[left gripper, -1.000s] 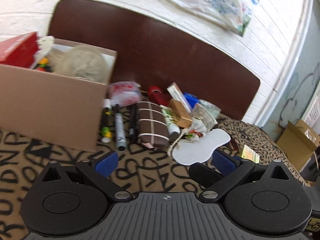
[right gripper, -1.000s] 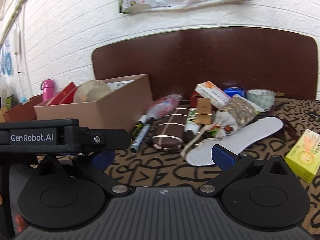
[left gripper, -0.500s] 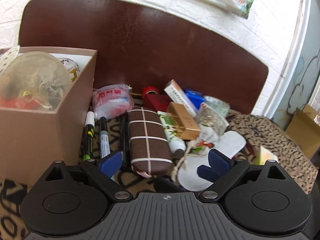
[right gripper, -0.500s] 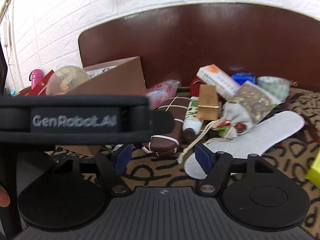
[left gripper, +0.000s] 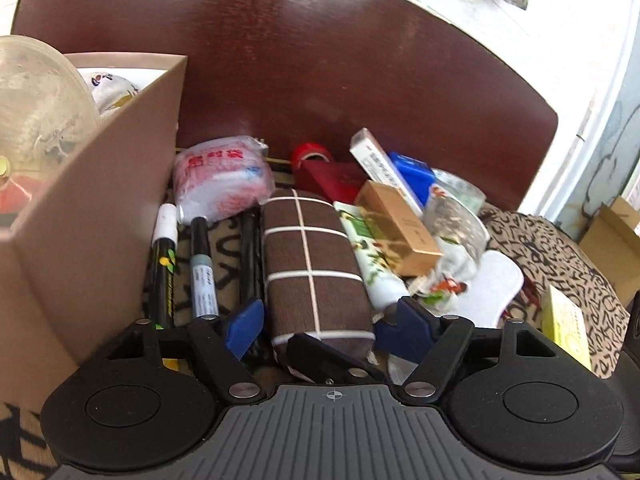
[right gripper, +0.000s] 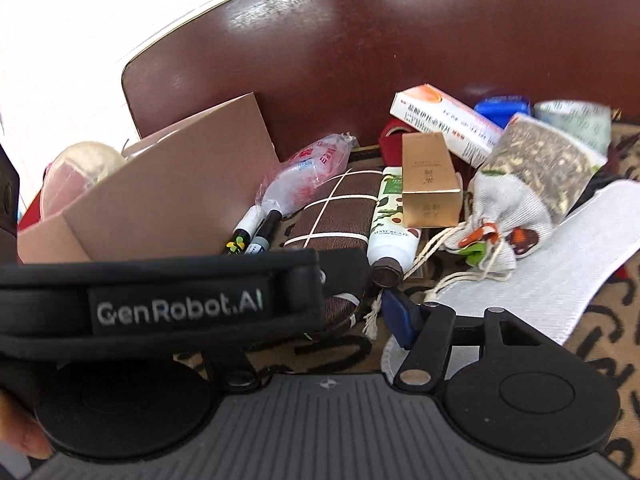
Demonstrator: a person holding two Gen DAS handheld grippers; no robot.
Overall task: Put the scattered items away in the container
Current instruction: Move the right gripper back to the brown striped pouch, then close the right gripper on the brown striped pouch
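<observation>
Left gripper (left gripper: pixel 320 326) low over the patterned cloth (left gripper: pixel 576 264), jaws part open and just now narrowing; brown checked pouch (left gripper: pixel 316 276) lies lengthwise between the blue pads (left gripper: pixel 244 326), its near end just beside each pad, contact not clear (no firm clamp visible). Right gripper (right gripper: pixel 352 316) close alongside, jaws also part open and lately closing; only its right blue pad (right gripper: pixel 398 318) shows, the other side hidden behind the left gripper's body, so whether it touches the pouch I cannot tell; a knotted cord end lies just beside that pad. Next out: two markers (left gripper: pixel 182 264) side by side against the cardboard box (left gripper: pixel 104 224); white-and-green tube (left gripper: pixel 370 256) beside the pouch, gold carton (left gripper: pixel 400 228) resting across it; drawstring bag (right gripper: pixel 500 224) on a white insole (right gripper: pixel 560 276). Farther: red-printed plastic packet (left gripper: pixel 222 178), red tape roll (left gripper: pixel 310 154), white-and-orange medicine box (right gripper: pixel 448 120), blue case (left gripper: pixel 414 174). The box already holds a clear domed lid (left gripper: pixel 38 100); dark brown headboard (left gripper: pixel 320 60) behind.
</observation>
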